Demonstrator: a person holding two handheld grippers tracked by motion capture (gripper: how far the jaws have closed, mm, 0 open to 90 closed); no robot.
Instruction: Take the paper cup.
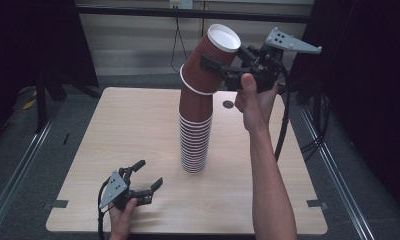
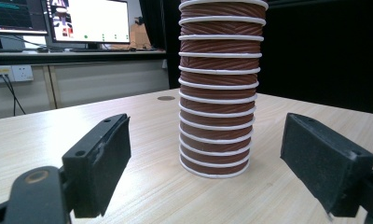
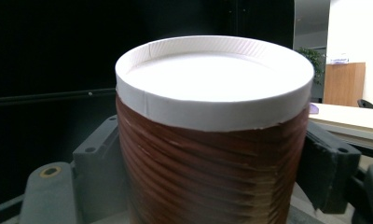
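Gripping the top cup of a tall stack at the middle of the table, the right claw holds it tilted, its rim partly clear of the cups below. The lift-off looks under way; next it likely needs a straight pull up to free the cup without toppling the stack. The left claw rests wide on the table, near the base. The cups are brown ribbed paper, upside down, with white rolled rims and white bottoms.
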